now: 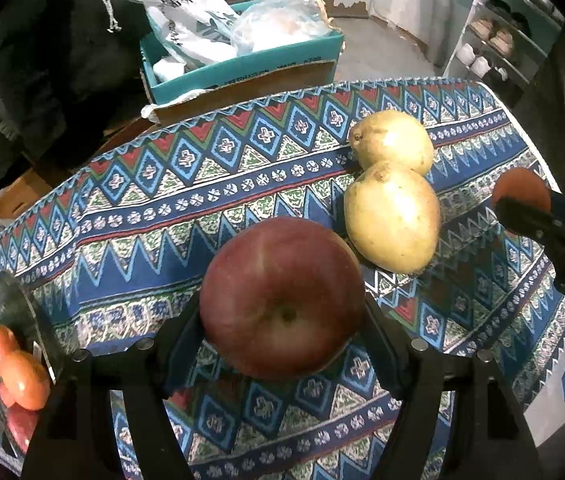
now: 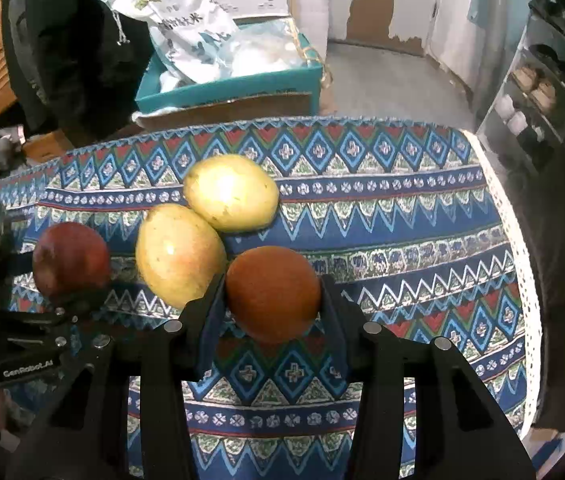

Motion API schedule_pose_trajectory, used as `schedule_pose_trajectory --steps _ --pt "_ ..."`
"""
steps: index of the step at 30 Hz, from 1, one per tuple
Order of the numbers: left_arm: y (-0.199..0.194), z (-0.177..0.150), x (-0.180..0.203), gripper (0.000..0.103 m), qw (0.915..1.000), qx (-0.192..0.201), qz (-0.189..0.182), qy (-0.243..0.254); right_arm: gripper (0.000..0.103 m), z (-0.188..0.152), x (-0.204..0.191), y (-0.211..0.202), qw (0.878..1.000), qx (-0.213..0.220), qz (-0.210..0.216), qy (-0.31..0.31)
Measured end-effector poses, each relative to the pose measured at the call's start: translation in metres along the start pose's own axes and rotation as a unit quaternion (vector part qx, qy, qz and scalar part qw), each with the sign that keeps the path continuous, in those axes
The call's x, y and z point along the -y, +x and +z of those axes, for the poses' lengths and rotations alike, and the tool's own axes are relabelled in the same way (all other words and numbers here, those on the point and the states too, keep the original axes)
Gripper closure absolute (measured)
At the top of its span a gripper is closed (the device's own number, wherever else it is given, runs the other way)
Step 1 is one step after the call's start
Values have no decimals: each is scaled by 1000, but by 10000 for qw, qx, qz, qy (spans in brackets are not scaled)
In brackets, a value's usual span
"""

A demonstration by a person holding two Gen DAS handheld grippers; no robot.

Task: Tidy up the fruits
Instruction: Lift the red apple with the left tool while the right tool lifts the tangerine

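Note:
My left gripper [image 1: 282,320] is shut on a red apple [image 1: 282,300], held above the patterned tablecloth [image 1: 162,208]. My right gripper [image 2: 272,300] is shut on an orange fruit [image 2: 272,292]. Two yellow pears [image 1: 392,220] [image 1: 392,142] lie touching each other on the cloth, right of the apple. In the right wrist view the pears [image 2: 180,254] [image 2: 230,192] lie left of the orange, with the apple [image 2: 70,260] and left gripper [image 2: 76,280] further left. The right gripper [image 1: 520,208] and orange [image 1: 520,188] show at the right of the left wrist view.
A glass bowl [image 1: 10,308] at the left holds orange-red fruit [image 1: 16,368]. A teal cardboard box [image 1: 242,64] with bags stands behind the table. A shoe rack [image 1: 498,40] stands at the back right. The table's edge [image 2: 522,280] runs down the right.

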State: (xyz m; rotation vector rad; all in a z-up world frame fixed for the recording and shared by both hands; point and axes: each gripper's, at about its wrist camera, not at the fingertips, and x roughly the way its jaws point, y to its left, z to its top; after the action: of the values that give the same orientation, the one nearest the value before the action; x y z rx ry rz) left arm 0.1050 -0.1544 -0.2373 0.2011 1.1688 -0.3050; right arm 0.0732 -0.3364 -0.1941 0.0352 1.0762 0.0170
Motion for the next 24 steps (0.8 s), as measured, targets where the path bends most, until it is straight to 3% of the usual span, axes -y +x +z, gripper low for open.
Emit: schedule_pose_trajectory --steps 14,24 --pt "-57 -3 -13 28 9989 421 101 -202 58 16 -21 -45 9987 461 18 -221" --pt "-105 -7 -23 28 9963 809 -33 -291 58 27 -38 -81 9957 849 117 -342"
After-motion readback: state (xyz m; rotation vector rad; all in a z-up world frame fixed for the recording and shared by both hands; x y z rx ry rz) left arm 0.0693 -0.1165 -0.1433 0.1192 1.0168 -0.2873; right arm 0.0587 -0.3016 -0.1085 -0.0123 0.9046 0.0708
